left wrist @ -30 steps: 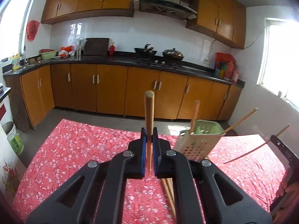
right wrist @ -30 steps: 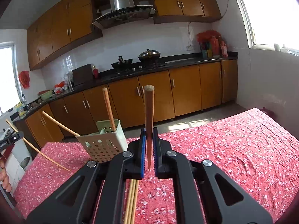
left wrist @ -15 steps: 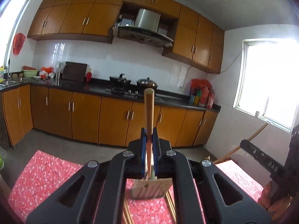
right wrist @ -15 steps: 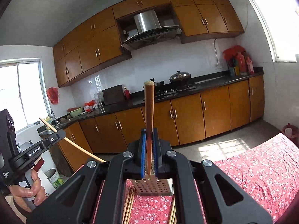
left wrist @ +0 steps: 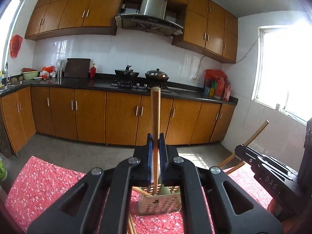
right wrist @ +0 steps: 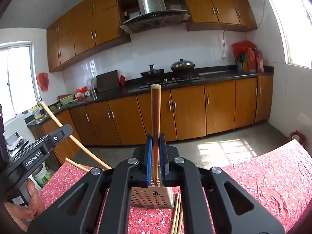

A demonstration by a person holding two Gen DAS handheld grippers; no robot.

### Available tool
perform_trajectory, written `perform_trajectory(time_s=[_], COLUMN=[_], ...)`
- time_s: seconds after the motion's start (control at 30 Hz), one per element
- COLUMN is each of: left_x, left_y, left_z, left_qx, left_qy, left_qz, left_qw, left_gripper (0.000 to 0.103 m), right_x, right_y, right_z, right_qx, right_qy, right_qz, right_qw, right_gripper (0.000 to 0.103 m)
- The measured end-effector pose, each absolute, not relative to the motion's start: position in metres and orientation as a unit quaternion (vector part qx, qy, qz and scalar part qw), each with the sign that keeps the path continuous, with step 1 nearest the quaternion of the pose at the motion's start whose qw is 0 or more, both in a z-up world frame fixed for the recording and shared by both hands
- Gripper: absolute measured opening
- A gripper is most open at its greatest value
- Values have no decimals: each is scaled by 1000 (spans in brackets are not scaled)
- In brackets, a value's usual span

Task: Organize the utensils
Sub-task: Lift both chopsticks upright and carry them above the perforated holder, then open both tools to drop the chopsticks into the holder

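Left wrist view: left gripper (left wrist: 155, 142) clamps a round wooden chopstick (left wrist: 155, 117); right gripper (right wrist: 155, 142) grips another chopstick (right wrist: 155, 113), loose ones (right wrist: 177, 212) beside the perforated holder (right wrist: 152, 197) below.

This is a home kitchen. Orange-brown wooden cabinets (left wrist: 120, 117) run along the far wall under a dark countertop (left wrist: 93, 82), with matching wall cupboards (left wrist: 81, 13) above white tiles. A steel range hood (left wrist: 154, 17) hangs over a gas hob (left wrist: 136, 84) carrying a wok (left wrist: 126, 72) and a lidded pot (left wrist: 157, 74). At far left sits what looks like a sink (left wrist: 7, 86). Bottles (left wrist: 218, 86) crowd the right end, near a bright window (left wrist: 282, 66).
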State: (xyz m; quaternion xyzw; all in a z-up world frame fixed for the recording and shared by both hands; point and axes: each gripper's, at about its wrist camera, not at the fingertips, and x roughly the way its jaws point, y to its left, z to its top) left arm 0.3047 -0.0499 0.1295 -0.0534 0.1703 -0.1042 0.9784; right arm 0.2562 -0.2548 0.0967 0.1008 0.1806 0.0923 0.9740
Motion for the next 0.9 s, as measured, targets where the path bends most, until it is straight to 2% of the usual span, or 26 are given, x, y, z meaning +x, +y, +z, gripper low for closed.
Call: perform_trajectory(time_s=[0.1,0.2,0.27,0.6,0.73,0.9], left_x=[309,310,309,266,240,233], left_y=[-48,-46,-44,-11,19,52], left_z=[122,123,125,140,119,57], left_qx=[-56,-58,-58,-59,-50,-31], left_qy=[180,180,176,172,198,268], left_qz=[-110,-109,-107,-75,-46,6], left_qw=[976,976,977,980,978,963], left_gripper=[8,15,20,35,40,40], right_x=[258,258,256,214,195,197], right_y=[-254,-254,-255,-280,-302,-321], right_z=[92,93,96,116,92,16], right_qx=[101,104,107,112,106,115], right_qy=[192,196,194,163,193,297], right_qz=[95,90,88,68,26,-7], right_qw=[972,971,971,978,975,948], right_gripper=[8,11,19,19,20,20])
